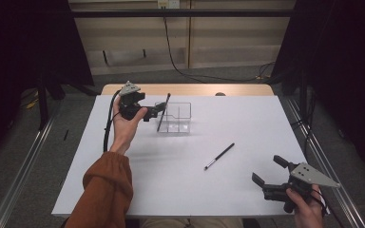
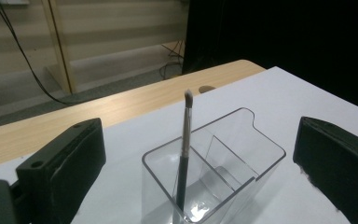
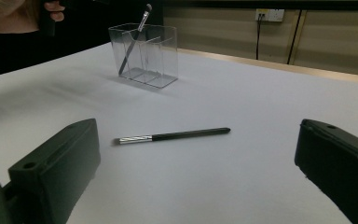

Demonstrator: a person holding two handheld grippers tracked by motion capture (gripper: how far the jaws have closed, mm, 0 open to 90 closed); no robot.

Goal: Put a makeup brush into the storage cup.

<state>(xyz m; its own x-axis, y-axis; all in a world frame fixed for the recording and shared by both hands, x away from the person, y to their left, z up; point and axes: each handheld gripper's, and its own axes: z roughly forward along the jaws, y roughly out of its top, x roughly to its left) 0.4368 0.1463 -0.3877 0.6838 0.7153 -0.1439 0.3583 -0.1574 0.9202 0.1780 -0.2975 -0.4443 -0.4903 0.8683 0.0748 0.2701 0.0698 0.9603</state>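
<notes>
the left gripper [image 1: 156, 113], jaws wide and empty, hovers just beside a clear, divided acrylic holder [image 1: 179, 124] near the table's far edge, where one slim black makeup brush [image 1: 163, 112] leans bristles up. a second black brush [image 1: 219, 156] lies flat toward the near right corner, long axis slanting from near-left to far-right. it lies ahead and left of the nearer right gripper [image 1: 270, 171], also wide open and empty; two brushes, one holder.

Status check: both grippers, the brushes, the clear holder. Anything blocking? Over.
Left gripper open, at clear holder; one brush leaning inside. Right gripper open, empty. Second brush flat on table. Nothing blocking.
</notes>
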